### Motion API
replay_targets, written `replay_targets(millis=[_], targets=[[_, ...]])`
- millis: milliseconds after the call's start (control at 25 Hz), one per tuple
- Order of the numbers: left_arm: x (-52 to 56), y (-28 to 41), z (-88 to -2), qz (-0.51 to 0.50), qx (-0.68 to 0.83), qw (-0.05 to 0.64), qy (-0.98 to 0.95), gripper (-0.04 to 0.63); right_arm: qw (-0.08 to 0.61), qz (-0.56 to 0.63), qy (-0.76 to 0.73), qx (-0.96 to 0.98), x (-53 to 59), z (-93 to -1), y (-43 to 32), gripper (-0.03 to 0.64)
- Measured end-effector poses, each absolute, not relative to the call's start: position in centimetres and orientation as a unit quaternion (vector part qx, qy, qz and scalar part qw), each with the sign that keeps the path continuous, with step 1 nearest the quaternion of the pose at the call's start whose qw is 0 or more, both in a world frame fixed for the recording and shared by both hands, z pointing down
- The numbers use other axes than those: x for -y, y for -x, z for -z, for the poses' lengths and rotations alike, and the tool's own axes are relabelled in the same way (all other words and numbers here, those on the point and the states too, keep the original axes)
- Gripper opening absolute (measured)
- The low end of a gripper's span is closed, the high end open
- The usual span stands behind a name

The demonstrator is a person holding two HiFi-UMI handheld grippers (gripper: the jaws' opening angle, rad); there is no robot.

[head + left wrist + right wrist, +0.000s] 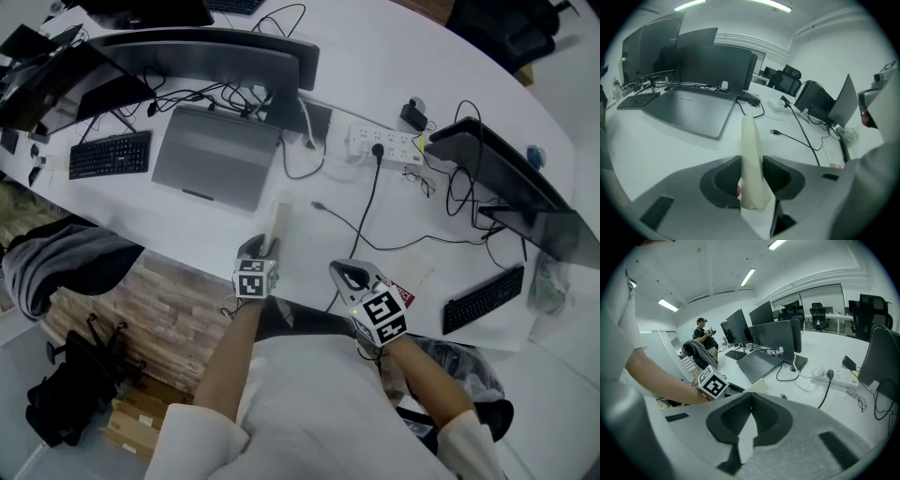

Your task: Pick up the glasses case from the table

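The glasses case is a long cream case, seen end-on in the left gripper view. My left gripper is shut on its near end, both dark pads pressing its sides, and the case points away over the white table. Whether its far tip touches the table I cannot tell. My right gripper hangs to the right near the table's front edge, shut with nothing in it. The right gripper view also shows the case beside the left gripper's marker cube.
A closed grey laptop lies just beyond the case, with a keyboard to its left. A loose USB cable, a power strip, a second keyboard and monitors fill the right side. A person stands far off.
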State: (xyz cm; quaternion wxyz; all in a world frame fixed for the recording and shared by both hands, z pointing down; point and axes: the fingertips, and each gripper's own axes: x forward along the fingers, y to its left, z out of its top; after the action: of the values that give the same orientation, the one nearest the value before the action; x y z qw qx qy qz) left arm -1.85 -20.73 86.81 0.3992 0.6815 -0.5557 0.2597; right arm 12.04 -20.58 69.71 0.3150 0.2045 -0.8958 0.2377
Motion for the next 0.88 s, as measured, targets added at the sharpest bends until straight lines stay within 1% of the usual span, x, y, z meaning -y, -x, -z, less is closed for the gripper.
replay_targets(millis=[200, 440, 880], targets=[[20.5, 2.5, -85.0, -0.252, 0.562, 0.397, -0.680, 0.140, 0.312, -0.235, -0.211, 0.896, 20.6, -69.2, -12.6, 0.002], [20.5, 3.6, -82.0, -0.219, 0.574, 0.387, -0.688, 0.140, 0.305, -0.226, -0.216, 0.899, 20.6, -68.2, -12.4, 0.002], [17.5, 8.7, -71.8, -0.135, 0.598, 0.343, -0.711, 0.138, 0.288, -0.196, -0.228, 0.909, 17.9, -64.5, -8.5, 0.002]])
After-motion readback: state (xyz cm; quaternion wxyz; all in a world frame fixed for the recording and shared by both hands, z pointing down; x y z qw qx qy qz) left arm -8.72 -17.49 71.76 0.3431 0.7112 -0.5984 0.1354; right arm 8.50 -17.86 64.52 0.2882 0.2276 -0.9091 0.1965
